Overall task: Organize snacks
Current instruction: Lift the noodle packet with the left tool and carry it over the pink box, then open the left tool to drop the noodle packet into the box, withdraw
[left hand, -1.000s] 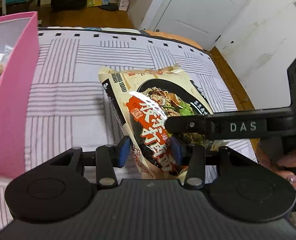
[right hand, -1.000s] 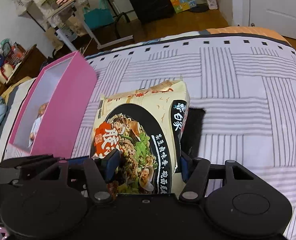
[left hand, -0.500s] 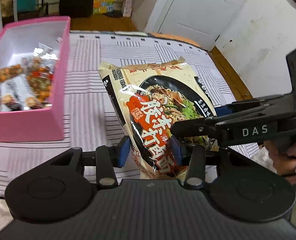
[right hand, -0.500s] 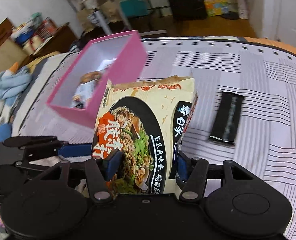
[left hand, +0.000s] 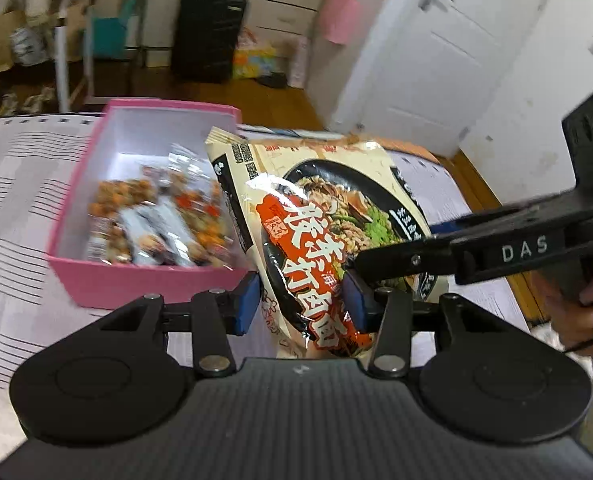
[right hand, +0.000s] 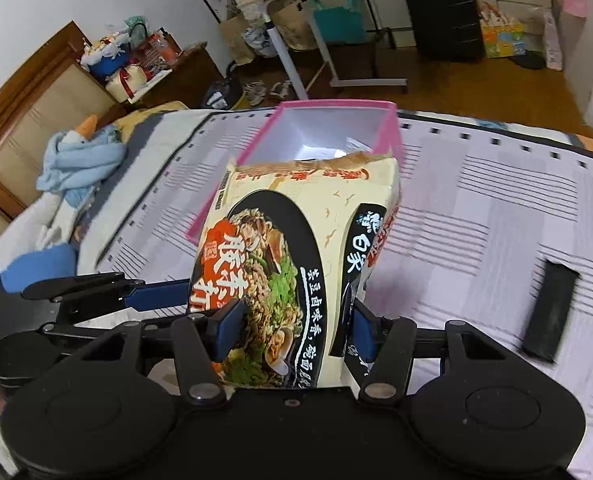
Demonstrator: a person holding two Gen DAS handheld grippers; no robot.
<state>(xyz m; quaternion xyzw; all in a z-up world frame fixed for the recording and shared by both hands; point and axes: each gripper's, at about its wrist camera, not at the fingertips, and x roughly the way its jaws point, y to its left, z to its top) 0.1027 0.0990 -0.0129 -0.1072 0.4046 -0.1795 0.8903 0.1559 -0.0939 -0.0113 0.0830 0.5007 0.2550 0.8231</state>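
A cream noodle packet point(left hand: 316, 216) with a black bowl picture and red Chinese lettering is held in the air by both grippers. My left gripper point(left hand: 302, 306) is shut on its near edge. My right gripper point(right hand: 292, 332) is shut on its other edge; the packet point(right hand: 296, 248) fills its view. The right gripper's arm reaches in from the right in the left wrist view. A pink box point(left hand: 148, 284) holding several small wrapped snacks sits on the striped bed just left of and beyond the packet. In the right wrist view the box point(right hand: 388, 128) is partly hidden behind the packet.
A black flat packet point(right hand: 550, 312) lies on the striped bedspread point(right hand: 496, 208) at the right. A blue stuffed toy point(right hand: 76, 160) lies near the headboard at the left. A desk, a black suitcase point(left hand: 208, 36) and a white door point(left hand: 436, 60) stand beyond the bed.
Both grippers have lifted the noodle packet off the bed and carried it left toward the pink box, which now sits right beside the packet. The black packet stayed on the bed.
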